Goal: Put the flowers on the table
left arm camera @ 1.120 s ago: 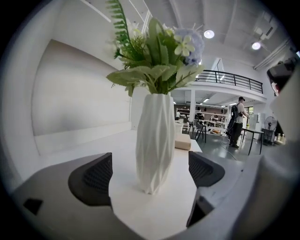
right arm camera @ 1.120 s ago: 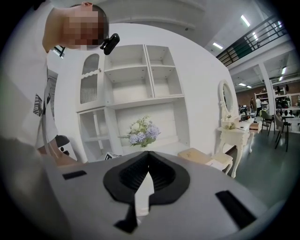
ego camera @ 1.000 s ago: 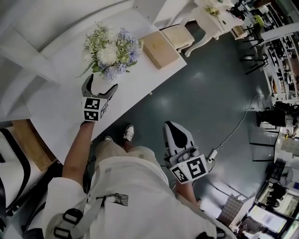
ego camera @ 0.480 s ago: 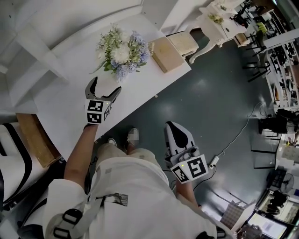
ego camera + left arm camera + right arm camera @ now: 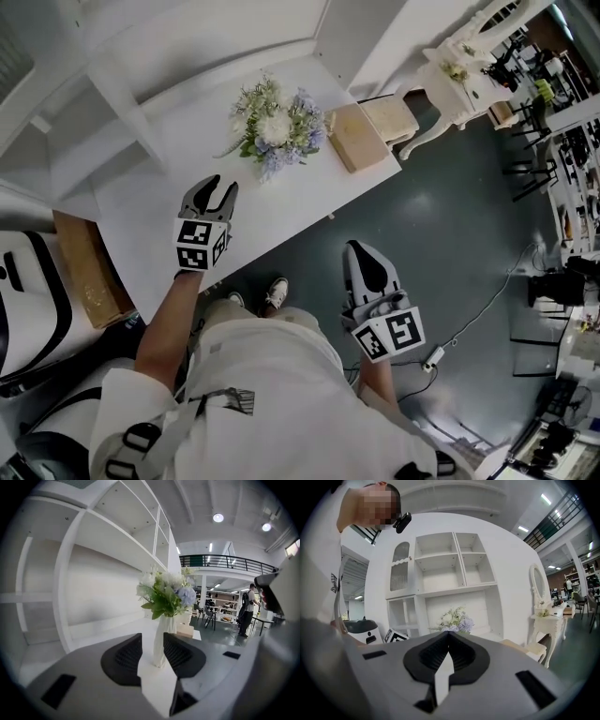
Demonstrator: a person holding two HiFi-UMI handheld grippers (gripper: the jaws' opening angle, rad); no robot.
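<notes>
the flowers, a bunch of white and pale blue blooms with green leaves, stand upright in a white vase on the white table, toward its far end. just beside them on the same table lies a light wooden box, and past the table's corner a pale stool stands on the dark floor. behind the table rises a white shelf unit, and farther off a white dressing table.

the left gripper hovers over the table's near part, pointing at the flowers but apart from them. its jaws are closing and stand only a narrow gap apart. nothing is between them: in the left gripper view the vase shows through the gap, farther along the table, and the pads do not touch it.

the right gripper hangs over the floor, off the table's edge and well apart from the flowers. in the right gripper view its jaws meet tip to tip, closed on nothing, with the flowers visible beyond them in front of the shelf unit.

in the left gripper view a person stands far back in the room.
</notes>
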